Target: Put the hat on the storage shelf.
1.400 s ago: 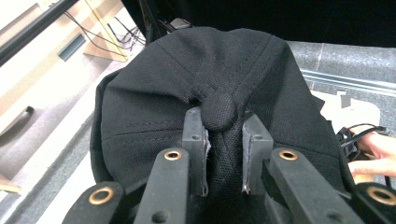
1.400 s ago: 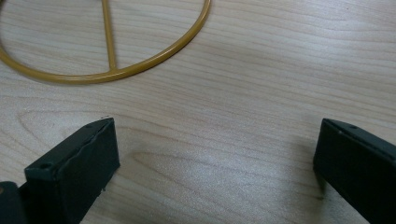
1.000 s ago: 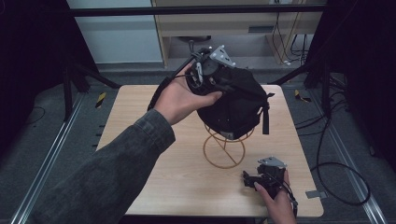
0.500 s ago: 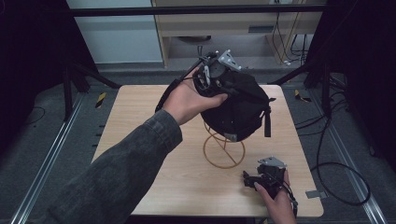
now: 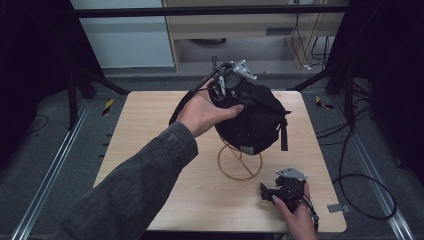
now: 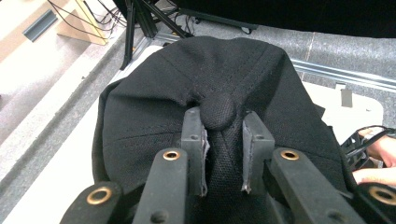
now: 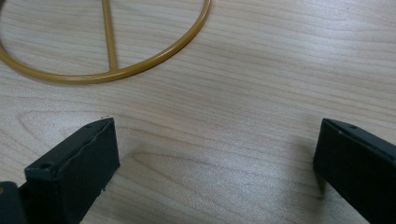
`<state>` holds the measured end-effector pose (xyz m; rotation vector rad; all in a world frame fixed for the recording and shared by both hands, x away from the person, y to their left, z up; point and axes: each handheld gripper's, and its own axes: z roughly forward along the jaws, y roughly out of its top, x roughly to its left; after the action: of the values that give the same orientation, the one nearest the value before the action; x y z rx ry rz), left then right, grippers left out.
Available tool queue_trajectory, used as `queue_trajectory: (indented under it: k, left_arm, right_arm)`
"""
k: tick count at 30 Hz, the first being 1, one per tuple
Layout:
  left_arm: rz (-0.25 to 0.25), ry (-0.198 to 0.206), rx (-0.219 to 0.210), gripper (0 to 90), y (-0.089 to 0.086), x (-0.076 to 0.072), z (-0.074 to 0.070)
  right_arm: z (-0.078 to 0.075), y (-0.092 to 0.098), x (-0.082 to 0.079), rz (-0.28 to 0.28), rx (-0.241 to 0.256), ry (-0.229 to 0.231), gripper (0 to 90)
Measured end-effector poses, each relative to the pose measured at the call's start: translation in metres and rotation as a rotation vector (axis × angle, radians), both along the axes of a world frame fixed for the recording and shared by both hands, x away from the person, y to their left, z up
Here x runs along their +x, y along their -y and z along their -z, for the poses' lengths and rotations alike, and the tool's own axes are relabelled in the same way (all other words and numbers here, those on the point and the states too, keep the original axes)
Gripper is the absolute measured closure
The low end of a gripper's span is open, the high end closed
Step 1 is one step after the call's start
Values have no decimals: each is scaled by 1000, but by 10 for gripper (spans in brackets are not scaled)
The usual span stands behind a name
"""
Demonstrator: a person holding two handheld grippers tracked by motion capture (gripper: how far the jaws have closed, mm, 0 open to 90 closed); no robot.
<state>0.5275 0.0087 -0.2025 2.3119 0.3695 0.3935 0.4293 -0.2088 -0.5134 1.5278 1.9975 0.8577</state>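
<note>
A black cap [image 5: 252,122] sits on a gold wire stand [image 5: 240,165] in the middle of the wooden table [image 5: 150,130]. My left gripper [image 5: 227,87] is on top of the cap's crown. In the left gripper view its jaws [image 6: 222,119] pinch the puckered fabric [image 6: 154,107] around the top button [image 6: 218,111]. My right gripper [image 5: 267,192] rests low on the table at the front right, just in front of the stand. In the right gripper view it stands wide open [image 7: 215,135] over bare wood, with the stand's ring [image 7: 154,56] just beyond.
A strap [image 5: 284,132] hangs from the cap's right side. Cables [image 5: 360,165] lie on the floor to the right of the table, and dark frame legs [image 5: 80,80] stand at the back left. The table's left half is bare wood.
My left hand and gripper have shifted slightly right and lower on the cap's crown, and the cap has moved a little with them. The right gripper has stayed put.
</note>
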Motion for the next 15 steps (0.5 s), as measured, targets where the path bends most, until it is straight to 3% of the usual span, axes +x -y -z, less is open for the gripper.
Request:
queue_trajectory:
  k: [15]
  left_arm:
    - [-6,-18,24,736,2,4,16]
  right_arm:
    - [0,0,0,-3,-3,2,3]
